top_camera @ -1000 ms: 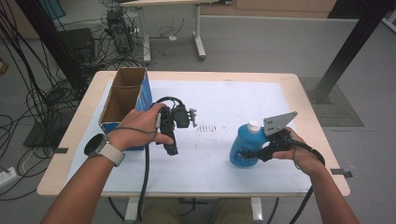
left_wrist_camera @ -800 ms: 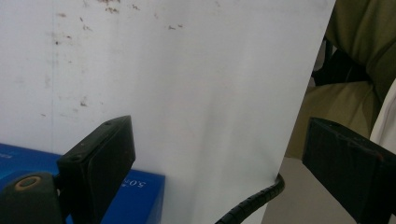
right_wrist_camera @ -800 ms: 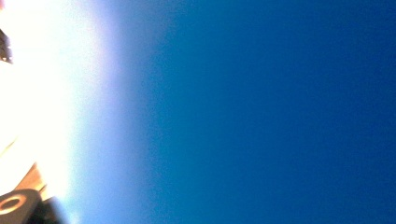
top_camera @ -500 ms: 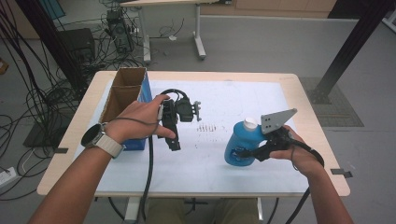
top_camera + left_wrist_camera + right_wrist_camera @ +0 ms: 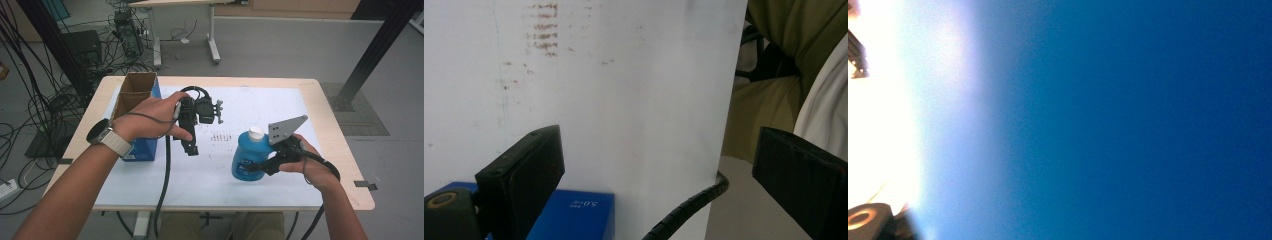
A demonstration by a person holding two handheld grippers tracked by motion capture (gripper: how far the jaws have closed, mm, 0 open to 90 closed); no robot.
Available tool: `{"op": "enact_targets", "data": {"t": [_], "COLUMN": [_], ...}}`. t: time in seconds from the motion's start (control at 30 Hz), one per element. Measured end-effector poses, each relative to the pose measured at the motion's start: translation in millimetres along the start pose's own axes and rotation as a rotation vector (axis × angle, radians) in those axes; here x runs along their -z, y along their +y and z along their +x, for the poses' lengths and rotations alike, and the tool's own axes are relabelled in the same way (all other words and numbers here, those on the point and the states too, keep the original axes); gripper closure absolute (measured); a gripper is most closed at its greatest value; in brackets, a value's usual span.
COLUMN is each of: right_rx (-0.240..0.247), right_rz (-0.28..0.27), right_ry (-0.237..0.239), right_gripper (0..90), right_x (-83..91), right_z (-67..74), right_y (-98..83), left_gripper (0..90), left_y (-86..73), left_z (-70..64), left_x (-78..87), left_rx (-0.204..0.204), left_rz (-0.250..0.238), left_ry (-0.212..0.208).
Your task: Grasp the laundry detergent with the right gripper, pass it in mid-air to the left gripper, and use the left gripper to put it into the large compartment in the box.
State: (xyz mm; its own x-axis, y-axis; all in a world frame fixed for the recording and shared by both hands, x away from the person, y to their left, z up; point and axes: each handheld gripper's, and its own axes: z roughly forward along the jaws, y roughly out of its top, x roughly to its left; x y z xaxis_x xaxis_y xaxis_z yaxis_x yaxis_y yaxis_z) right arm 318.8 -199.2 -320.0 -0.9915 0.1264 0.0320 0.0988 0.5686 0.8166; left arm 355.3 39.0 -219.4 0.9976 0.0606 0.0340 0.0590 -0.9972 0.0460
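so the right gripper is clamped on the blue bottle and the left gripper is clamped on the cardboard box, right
Not quite. The right gripper does clamp the blue bottle, but the left gripper holds nothing: the left gripper view shows its jaws apart, having just opened. The cardboard box stands beside it.

Even, soft indoor light; the right gripper view is blurred blue, glare whitening its left edge.
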Motion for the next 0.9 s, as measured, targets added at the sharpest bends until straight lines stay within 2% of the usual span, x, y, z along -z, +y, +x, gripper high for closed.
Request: {"op": "enact_targets", "data": {"t": [0.37, 0.67, 0.9], "right_rx": [0.013, 0.036, 0.042], "right_rz": [0.015, 0.020, 0.035], "right_ry": [0.024, 0.046, 0.054], "right_gripper": [43.3, 43.5, 43.6], "right_x": [-19.2, -34.4, -40.9], "right_z": [-8.6, -12.0, -13.8], "right_y": [14.3, 28.9, 38.6], "left_gripper": [6.8, 7.3, 7.4], "left_y": [5.6, 9.6, 13.4], "left_z": [4.0, 0.3, -2.2], "left_x": [20.9, 32.8, 41.2], "left_rx": [-0.029, -0.046, -0.061], "left_rz": [0.005, 0.006, 0.025], "left_ry": [0.021, 0.025, 0.020]}}
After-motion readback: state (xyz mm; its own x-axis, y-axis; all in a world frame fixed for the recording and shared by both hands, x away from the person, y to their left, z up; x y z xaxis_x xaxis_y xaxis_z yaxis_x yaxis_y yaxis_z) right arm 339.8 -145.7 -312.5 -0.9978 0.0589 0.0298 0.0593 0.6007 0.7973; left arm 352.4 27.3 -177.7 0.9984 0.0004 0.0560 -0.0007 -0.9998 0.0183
